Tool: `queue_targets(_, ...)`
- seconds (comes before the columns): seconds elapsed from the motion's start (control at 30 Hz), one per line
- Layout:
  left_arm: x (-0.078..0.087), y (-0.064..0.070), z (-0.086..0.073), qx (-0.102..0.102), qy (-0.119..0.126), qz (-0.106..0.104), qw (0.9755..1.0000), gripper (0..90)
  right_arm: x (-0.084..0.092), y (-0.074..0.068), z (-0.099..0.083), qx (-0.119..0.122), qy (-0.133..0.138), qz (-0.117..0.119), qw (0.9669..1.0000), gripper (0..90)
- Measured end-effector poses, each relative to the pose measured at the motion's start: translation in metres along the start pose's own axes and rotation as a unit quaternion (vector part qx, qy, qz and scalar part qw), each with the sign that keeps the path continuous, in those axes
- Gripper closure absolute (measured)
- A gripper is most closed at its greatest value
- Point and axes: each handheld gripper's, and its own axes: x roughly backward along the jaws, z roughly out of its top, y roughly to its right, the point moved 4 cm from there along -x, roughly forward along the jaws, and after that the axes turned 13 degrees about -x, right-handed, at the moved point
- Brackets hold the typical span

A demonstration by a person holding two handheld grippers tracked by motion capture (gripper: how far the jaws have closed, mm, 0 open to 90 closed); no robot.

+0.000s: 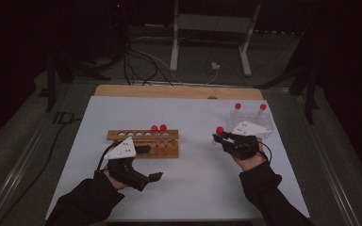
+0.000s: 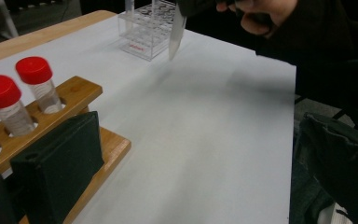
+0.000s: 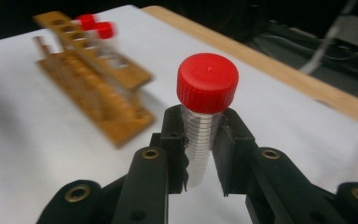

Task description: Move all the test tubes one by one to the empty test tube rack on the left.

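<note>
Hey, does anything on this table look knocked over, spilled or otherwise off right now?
Nothing stands out. The two red-capped clear tubes stand upright in the wooden rack, two more in the clear plastic rack. The right tongs grip a fifth red-capped tube upright above the white sheet, no spill visible.

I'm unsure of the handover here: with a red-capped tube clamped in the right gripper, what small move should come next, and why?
Probably carry the red-capped tube on toward the wooden rack and line it up over a free hole. The right gripper is shut on it in mid-air, the rack already holds two capped tubes, and the left gripper rests against the rack.
</note>
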Motion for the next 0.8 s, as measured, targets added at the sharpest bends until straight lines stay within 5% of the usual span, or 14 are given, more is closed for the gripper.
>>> queue_targets(0.5,-0.010,0.006,0.015,-0.016,0.010,-0.015,0.9997,4.0,-0.019,-0.067,-0.027,0.044,-0.054,0.093,0.9932,75.1)
queue_targets(0.8,-0.019,0.011,0.026,-0.032,0.020,-0.026,0.9989,11.6,-0.025,-0.091,-0.034,0.057,-0.074,0.131,0.9869,75.1)
